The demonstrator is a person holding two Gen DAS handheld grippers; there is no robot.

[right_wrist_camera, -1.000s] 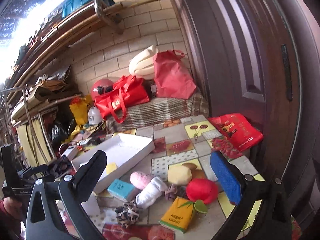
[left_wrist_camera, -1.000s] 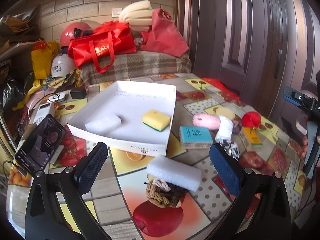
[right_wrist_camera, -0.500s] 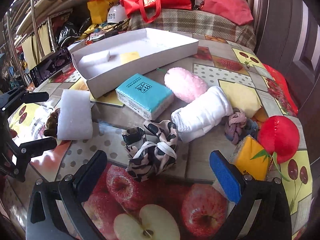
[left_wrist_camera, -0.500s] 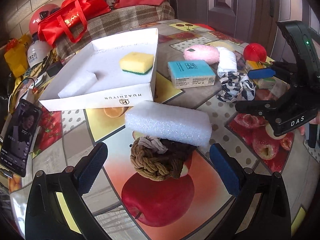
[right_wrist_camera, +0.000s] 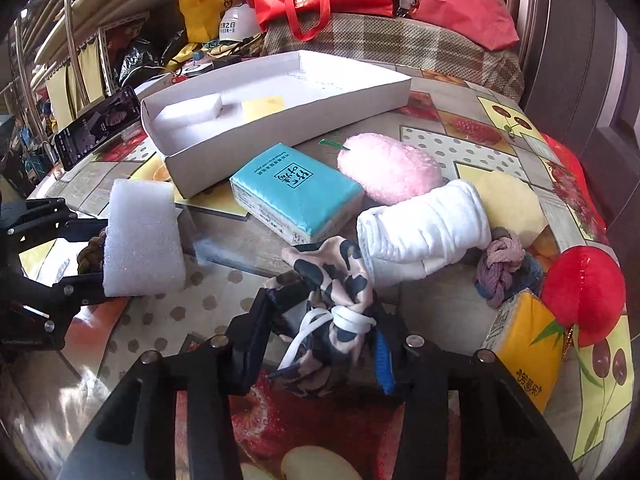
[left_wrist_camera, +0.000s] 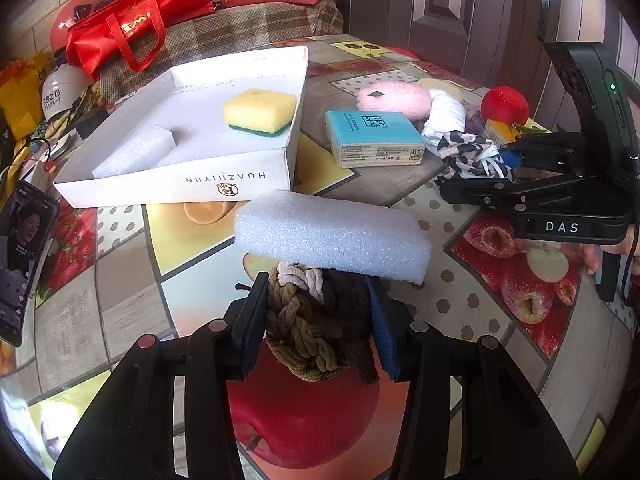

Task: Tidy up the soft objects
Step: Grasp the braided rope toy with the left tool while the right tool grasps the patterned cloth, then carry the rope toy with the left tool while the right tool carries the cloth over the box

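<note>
My left gripper [left_wrist_camera: 318, 320] is shut on a brown braided scrunchie [left_wrist_camera: 308, 332] that lies on the table under the near edge of a white foam block [left_wrist_camera: 332, 234]. My right gripper [right_wrist_camera: 320, 340] is shut on a leopard-print scrunchie [right_wrist_camera: 328, 304]; it also shows in the left wrist view [left_wrist_camera: 472, 156]. A white box [left_wrist_camera: 224, 176] behind the foam block holds a yellow sponge [left_wrist_camera: 260, 110] and a small foam piece [left_wrist_camera: 136, 152].
A teal tissue pack [right_wrist_camera: 296, 192], pink plush [right_wrist_camera: 388, 170], rolled white cloth [right_wrist_camera: 424, 236], purple scrunchie [right_wrist_camera: 500, 272], red plush [right_wrist_camera: 584, 292] and yellow pack [right_wrist_camera: 524, 344] lie on the table. A phone [left_wrist_camera: 24, 256] rests at the left edge.
Both grippers have moved down and forward and closed, the left on the brown scrunchie, the right on the leopard-print scrunchie.
</note>
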